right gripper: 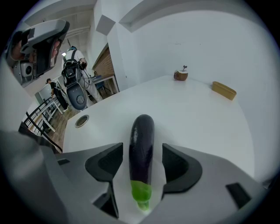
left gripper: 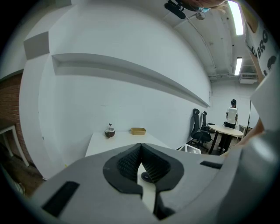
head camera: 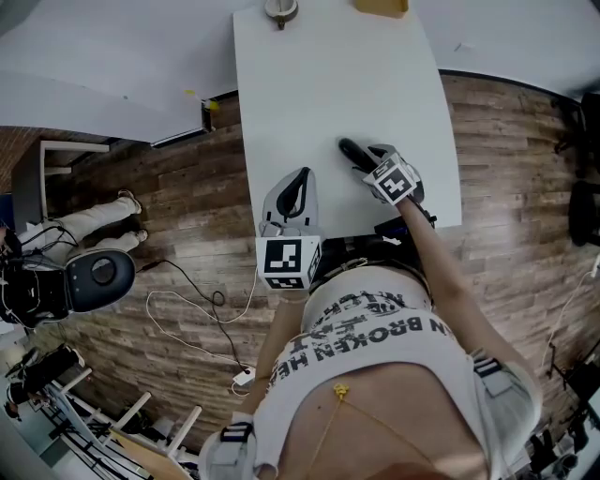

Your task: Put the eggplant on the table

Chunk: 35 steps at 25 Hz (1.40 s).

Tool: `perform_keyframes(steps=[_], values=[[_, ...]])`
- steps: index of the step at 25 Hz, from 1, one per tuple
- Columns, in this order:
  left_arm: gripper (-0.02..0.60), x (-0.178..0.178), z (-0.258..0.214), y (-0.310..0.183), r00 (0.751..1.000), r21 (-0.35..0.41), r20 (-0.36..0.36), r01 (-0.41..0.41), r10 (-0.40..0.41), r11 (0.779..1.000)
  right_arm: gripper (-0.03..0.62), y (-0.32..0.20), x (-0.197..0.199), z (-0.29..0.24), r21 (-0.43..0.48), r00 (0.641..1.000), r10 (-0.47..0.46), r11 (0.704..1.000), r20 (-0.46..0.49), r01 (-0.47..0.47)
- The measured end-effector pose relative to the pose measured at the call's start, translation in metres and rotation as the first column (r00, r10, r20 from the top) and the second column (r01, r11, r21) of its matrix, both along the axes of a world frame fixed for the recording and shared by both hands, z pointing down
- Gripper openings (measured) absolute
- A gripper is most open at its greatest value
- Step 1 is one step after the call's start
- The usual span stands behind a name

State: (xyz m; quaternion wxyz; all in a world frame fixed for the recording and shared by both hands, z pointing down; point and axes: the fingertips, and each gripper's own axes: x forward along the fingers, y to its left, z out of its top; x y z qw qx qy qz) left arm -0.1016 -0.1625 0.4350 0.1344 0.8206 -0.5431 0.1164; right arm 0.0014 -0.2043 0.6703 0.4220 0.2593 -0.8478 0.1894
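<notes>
A dark purple eggplant (right gripper: 142, 140) with a green stem end lies on the white table (right gripper: 197, 113), lengthwise between the jaws of my right gripper (right gripper: 142, 151). A gap shows on each side of it, so that gripper is open. In the head view the eggplant (head camera: 351, 149) pokes out past the right gripper (head camera: 366, 159) near the table's (head camera: 328, 84) front edge. My left gripper (head camera: 298, 192) hovers at the front edge, left of the right one. Its pads meet in the left gripper view (left gripper: 140, 151), shut on nothing.
At the table's far end stand a brown coconut-like cup (head camera: 280, 9) (right gripper: 180, 75) and a small tan tray (head camera: 381, 6) (right gripper: 224, 90). A round hole (right gripper: 81, 120) sits in the tabletop at the left. A wheeled machine (head camera: 94, 277) and cables lie on the floor to the left.
</notes>
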Motion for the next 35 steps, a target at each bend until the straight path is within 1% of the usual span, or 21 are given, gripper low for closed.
perform_keyframes(steps=[10, 16, 22, 26, 28, 35], values=[[-0.011, 0.004, 0.0, 0.0, 1.0, -0.003, 0.0, -0.011, 0.011, 1.0, 0.255, -0.006, 0.0, -0.019, 0.035, 1.0, 0.003, 0.999, 0.023, -0.004], [-0.012, 0.007, 0.0, 0.002, 1.0, -0.001, -0.003, -0.021, 0.021, 1.0, 0.253, -0.01, -0.002, -0.035, 0.077, 0.999, -0.004, 0.997, 0.033, 0.002], [-0.012, 0.01, 0.002, 0.002, 1.0, -0.005, -0.001, -0.022, 0.022, 1.0, 0.252, -0.014, -0.004, -0.057, 0.136, 0.998, -0.018, 0.991, 0.066, 0.009], [-0.012, 0.011, 0.001, 0.001, 1.0, -0.001, -0.003, -0.026, 0.026, 1.0, 0.201, -0.015, -0.009, -0.077, 0.178, 0.995, -0.028, 0.984, 0.095, 0.01], [-0.012, 0.013, 0.001, 0.0, 0.999, 0.002, -0.003, -0.032, 0.032, 0.999, 0.185, -0.014, -0.009, -0.086, 0.194, 0.994, -0.035, 0.981, 0.104, 0.015], [-0.012, 0.024, -0.001, -0.007, 0.999, 0.007, -0.013, -0.049, 0.049, 0.999, 0.121, -0.005, -0.004, -0.106, 0.21, 0.99, -0.037, 0.978, 0.133, 0.008]])
